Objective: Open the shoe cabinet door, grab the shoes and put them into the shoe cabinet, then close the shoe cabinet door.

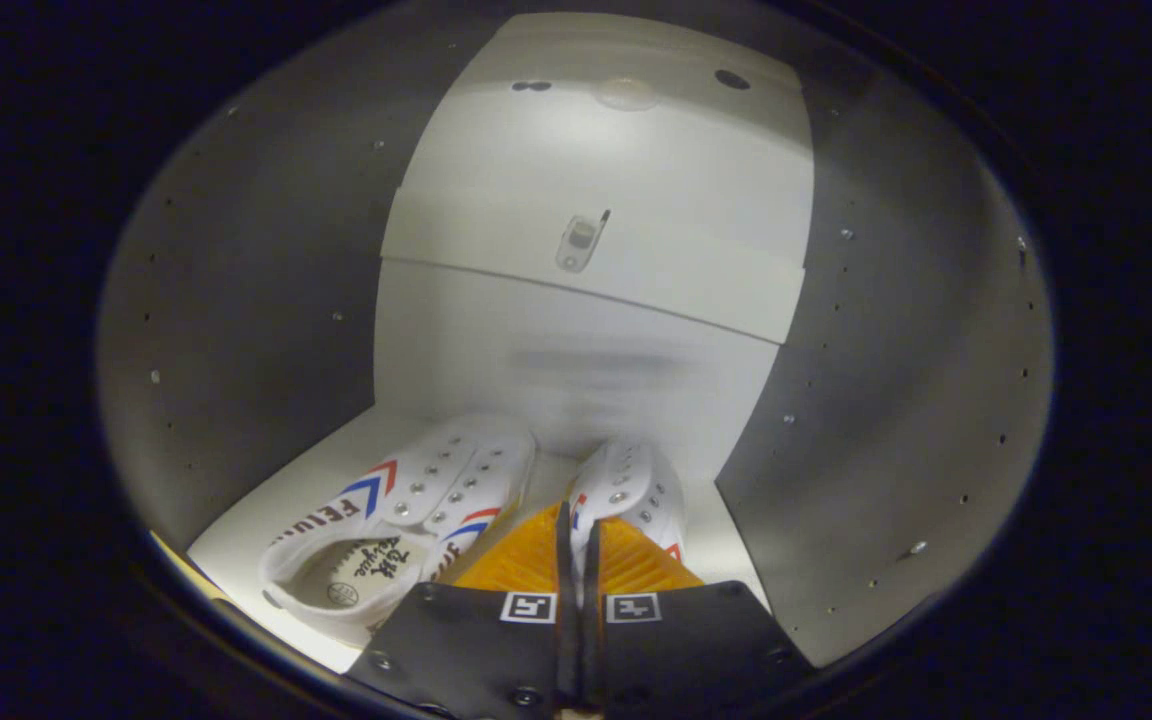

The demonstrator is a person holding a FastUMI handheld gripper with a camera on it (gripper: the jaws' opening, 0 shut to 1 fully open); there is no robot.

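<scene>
I am looking into the shoe cabinet. Two white canvas shoes lie side by side on its white floor [276, 500], toes toward the back wall [576, 380]. The left shoe [416, 510], with red and blue stripes on its side, sits just left of my fingers. The right shoe [631, 485] lies partly behind the fingers, and a thin strip of its inner side wall runs into the narrow slit between them. My gripper [578, 530] is shut on that edge of the right shoe, low over the floor.
Grey side walls with rows of small holes close in on the left [256, 300] and right [896, 350]. Above the shoes a white panel [616, 160] with a small metal fitting [576, 243] juts out from the back.
</scene>
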